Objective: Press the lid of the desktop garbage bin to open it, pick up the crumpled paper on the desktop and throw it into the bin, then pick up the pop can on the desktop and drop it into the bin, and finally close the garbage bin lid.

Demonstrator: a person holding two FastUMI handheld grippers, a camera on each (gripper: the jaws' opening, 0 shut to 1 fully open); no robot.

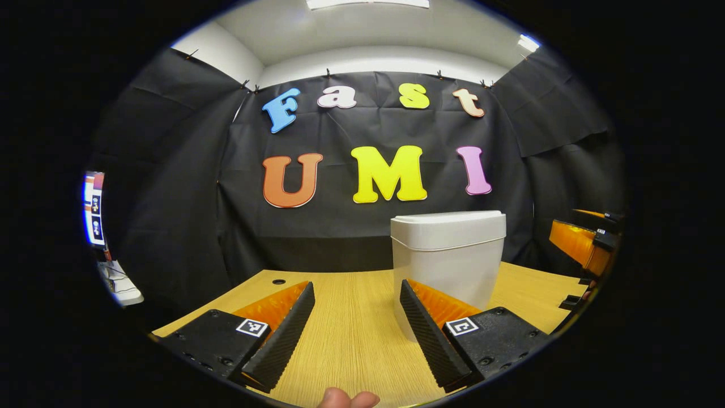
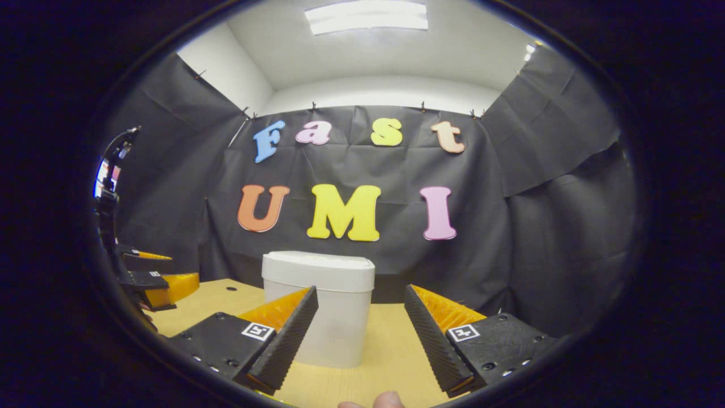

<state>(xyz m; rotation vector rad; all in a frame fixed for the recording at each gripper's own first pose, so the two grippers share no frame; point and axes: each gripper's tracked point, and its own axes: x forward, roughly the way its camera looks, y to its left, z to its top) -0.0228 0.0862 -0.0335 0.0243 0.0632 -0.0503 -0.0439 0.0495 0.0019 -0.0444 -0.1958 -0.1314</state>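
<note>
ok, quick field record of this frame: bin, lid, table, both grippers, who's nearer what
bin: white bin upright on the table, toward its back edge
lid: lid down, shut
left gripper: left gripper jaws open, nothing between them, above bare table; bin ahead, toward its right
right gripper: right gripper jaws open, nothing between them; bin ahead, toward its left
contact: neither gripper touches the bin
paper, can: cannot tell where
</note>
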